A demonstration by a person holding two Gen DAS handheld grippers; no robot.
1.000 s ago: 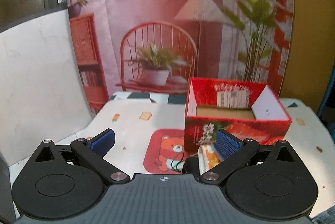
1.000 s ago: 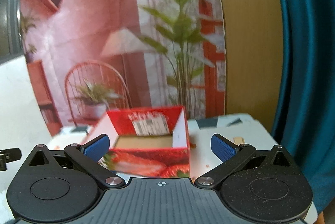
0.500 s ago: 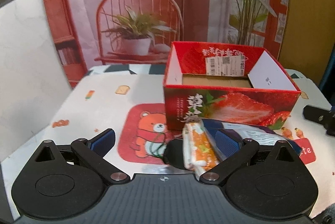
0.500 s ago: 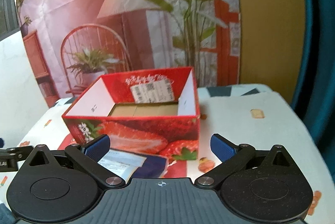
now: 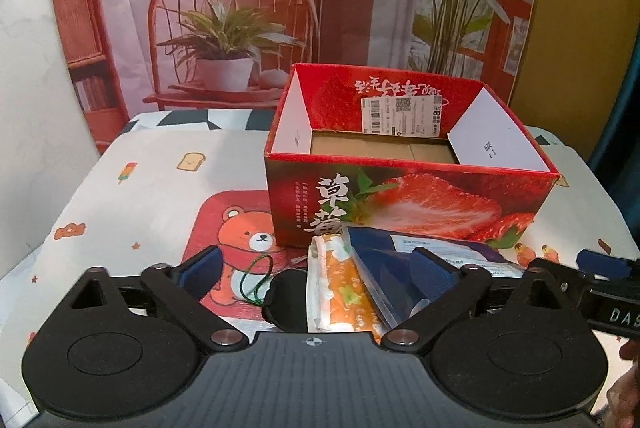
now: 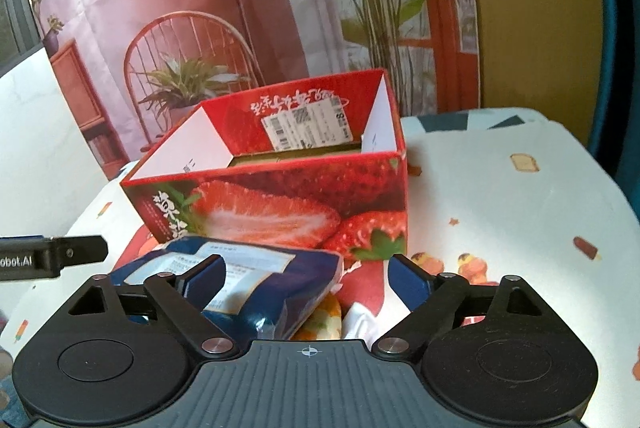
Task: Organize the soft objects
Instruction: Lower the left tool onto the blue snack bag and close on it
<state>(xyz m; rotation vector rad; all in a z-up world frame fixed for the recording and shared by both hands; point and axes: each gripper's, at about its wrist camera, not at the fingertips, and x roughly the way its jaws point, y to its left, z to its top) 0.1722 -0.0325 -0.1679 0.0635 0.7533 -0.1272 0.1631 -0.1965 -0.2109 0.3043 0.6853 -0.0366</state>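
**Both grippers over packets in front of the strawberry box**

Left wrist view: we see the left gripper [image 5: 316, 268] with jaws spread, just been closing a little, pinching nothing. Between them lie an orange packet [image 5: 340, 292] and a black round thing [image 5: 286, 302]; a dark blue packet [image 5: 404, 260] overlaps the right pad. Behind stands the open red strawberry box [image 5: 408, 196], large white characters "草莓" on its front, a barcode sticker [image 5: 402, 116] with "8" inside. The tablecloth [image 5: 152, 180] has a bear print. The right gripper [image 5: 600, 272] enters at right, lettered "DAS".

Right wrist view: we see the right gripper [image 6: 306, 276] spread, also just been closing, the blue packet [image 6: 256, 280] between the pads, untouched. The left gripper [image 6: 72, 252] reads "obot.AI".
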